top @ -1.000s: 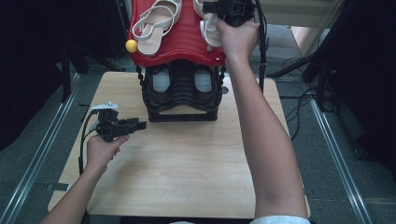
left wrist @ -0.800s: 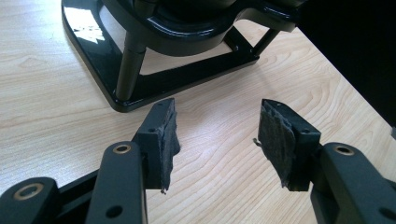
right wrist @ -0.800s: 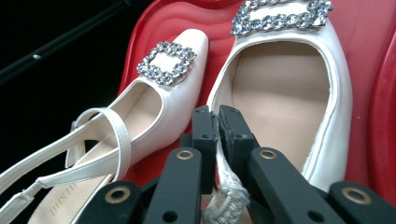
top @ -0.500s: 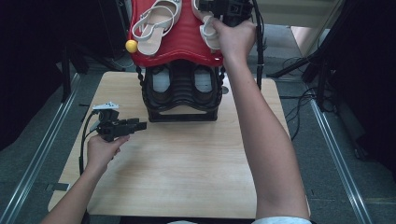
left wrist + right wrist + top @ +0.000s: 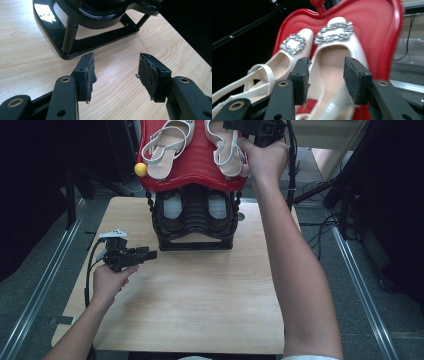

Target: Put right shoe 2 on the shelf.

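A pair of cream sandals with rhinestone buckles lies on the red top shelf (image 5: 195,167) of a shoe rack: the left sandal (image 5: 167,145) and the right sandal (image 5: 226,152). My right gripper (image 5: 232,126) hovers at the right sandal's far end. Its jaws stand open, and between them I see that sandal (image 5: 334,50), with its mate (image 5: 287,55) beside it. My left gripper (image 5: 149,254) is held low over the table (image 5: 200,300), left of the rack. It is open (image 5: 116,67) with nothing between its pads and points at the rack's black base (image 5: 100,40).
The rack's black lower shelf (image 5: 195,215) holds dark shoes with pale insoles. A yellow ball (image 5: 141,169) sits at the red shelf's left edge. Cables (image 5: 320,220) trail on the floor to the right. Metal rails run along both sides of the table.
The right hand and its gripper have shifted slightly at the far end of the right sandal. The left gripper has stayed where it was.
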`<state>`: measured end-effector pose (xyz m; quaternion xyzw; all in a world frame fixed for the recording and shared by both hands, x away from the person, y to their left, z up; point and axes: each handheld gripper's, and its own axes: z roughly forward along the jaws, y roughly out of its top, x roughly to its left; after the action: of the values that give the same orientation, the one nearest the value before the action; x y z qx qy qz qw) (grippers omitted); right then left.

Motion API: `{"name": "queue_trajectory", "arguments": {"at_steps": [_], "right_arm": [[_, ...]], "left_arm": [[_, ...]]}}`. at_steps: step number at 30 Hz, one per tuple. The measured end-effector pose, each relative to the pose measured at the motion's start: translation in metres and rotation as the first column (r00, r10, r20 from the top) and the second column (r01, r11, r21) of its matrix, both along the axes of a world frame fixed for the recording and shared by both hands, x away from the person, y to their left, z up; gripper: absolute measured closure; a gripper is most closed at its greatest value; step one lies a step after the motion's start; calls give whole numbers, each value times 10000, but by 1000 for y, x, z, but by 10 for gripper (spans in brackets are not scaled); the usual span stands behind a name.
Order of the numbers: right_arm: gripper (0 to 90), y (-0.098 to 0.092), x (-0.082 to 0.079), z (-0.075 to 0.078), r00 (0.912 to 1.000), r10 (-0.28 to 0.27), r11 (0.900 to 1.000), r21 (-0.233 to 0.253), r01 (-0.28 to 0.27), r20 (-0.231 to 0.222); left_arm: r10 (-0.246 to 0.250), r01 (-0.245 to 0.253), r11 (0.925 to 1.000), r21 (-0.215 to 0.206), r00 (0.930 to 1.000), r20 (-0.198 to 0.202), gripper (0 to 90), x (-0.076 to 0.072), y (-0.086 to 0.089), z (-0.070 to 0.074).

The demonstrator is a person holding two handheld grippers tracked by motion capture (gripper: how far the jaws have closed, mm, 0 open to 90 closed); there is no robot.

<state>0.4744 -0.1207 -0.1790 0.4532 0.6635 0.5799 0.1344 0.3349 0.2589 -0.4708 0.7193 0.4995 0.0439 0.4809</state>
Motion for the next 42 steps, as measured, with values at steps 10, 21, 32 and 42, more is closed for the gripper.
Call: {"name": "queue_trajectory", "arguments": {"at_steps": [10, 21, 32, 42], "right_arm": [[551, -35, -1, -16, 9991, -427, 9991, 9, 427, 34], [536, -62, -1, -44, 9981, -612, 9978, -254, 609, -118], [533, -86, -9, -81, 9966, -682, 9976, -137, 676, -458], [532, -99, -20, -115, 9946, -577, 9983, 17, 580, -858]], "left_arm": [[-26, 26, 10000, 1, 10000, 8, 473, -1, 0, 1], [15, -15, 10000, 17, 10000, 31, 473, 0, 2, 1], [107, -107, 9999, 4, 9999, 50, 472, 0, 4, 0], [83, -83, 10000, 48, 10000, -3, 471, 0, 5, 0]]}}
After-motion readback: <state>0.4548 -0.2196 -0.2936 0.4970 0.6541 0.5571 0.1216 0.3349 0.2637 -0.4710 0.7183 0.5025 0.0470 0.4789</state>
